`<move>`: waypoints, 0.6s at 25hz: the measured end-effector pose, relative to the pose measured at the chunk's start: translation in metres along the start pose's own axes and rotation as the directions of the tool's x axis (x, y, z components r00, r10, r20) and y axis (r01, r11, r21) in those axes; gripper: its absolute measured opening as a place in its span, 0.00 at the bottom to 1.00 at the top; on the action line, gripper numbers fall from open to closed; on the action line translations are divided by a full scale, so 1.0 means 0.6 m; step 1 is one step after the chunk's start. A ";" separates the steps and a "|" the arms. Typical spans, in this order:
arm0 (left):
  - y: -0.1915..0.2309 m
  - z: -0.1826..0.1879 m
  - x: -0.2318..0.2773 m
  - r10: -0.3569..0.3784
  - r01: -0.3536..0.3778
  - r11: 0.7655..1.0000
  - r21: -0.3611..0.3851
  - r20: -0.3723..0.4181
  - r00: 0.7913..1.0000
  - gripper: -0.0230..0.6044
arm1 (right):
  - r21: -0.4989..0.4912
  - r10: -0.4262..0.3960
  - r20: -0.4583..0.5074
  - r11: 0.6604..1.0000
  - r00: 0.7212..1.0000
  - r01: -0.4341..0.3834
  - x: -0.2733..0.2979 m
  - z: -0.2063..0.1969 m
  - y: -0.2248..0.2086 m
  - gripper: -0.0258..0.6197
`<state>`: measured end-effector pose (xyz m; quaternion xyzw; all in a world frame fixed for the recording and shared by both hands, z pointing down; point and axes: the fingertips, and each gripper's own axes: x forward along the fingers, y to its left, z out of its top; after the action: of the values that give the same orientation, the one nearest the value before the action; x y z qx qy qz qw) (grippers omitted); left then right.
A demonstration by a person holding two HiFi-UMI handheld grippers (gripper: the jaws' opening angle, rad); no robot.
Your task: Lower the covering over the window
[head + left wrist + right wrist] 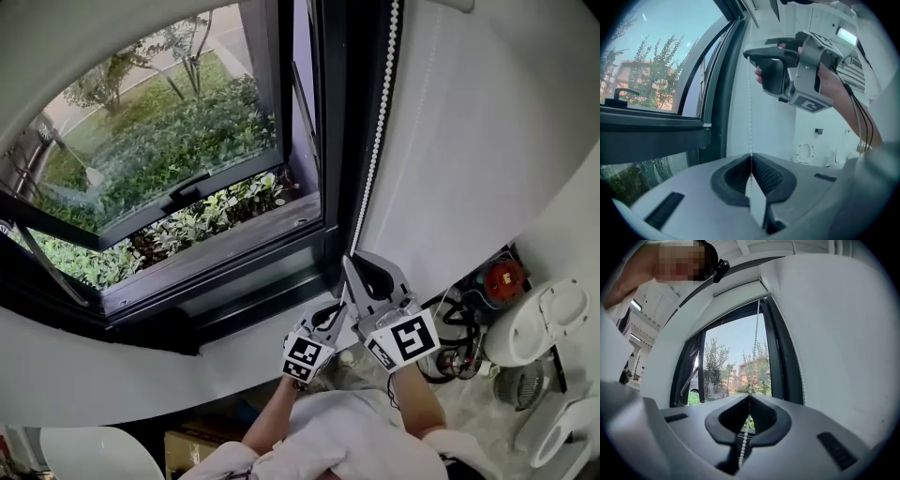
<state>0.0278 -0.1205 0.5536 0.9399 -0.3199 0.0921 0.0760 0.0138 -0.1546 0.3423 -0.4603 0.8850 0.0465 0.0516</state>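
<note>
The blind's chain (750,108) is what both claws are clamped on. The left claw (751,161) has its jaws together with the beads nipped at the very tip, and the strand runs straight up from there. The right claw (750,399) is likewise closed on the same strand, higher up, and beads dangle slack below its pads. One above the other looks like a hand-over-hand hold — the lower claw keeps the chain taut and steady while the upper one takes a fresh bite to haul from.

The chain hangs just beside the dark frame at the right edge of the window (187,187), next to the white wall (469,141), so both claws crowd into that corner.

The blind itself (739,288) looks to be rolled up at the window's head — no cloth hangs over the glass, and the trees outside show freely. I judge the lowering barely begun.
</note>
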 end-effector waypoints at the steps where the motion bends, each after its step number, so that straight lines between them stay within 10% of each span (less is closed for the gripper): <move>1: 0.000 -0.007 -0.001 0.000 0.000 1.000 -0.005 -0.004 1.000 0.07 | 0.005 0.000 -0.005 1.000 1.000 0.000 0.000 -0.006 0.001 0.03; 15: 0.002 -0.098 0.008 -0.011 0.009 1.000 -0.029 -0.074 0.997 0.07 | 0.065 0.025 -0.099 0.998 0.995 -0.019 -0.003 -0.096 0.014 0.03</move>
<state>0.0233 -0.1124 0.6117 0.9361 -0.3136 0.1222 0.1017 0.0052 -0.1558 0.3998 -0.4504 0.8926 -0.0042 0.0215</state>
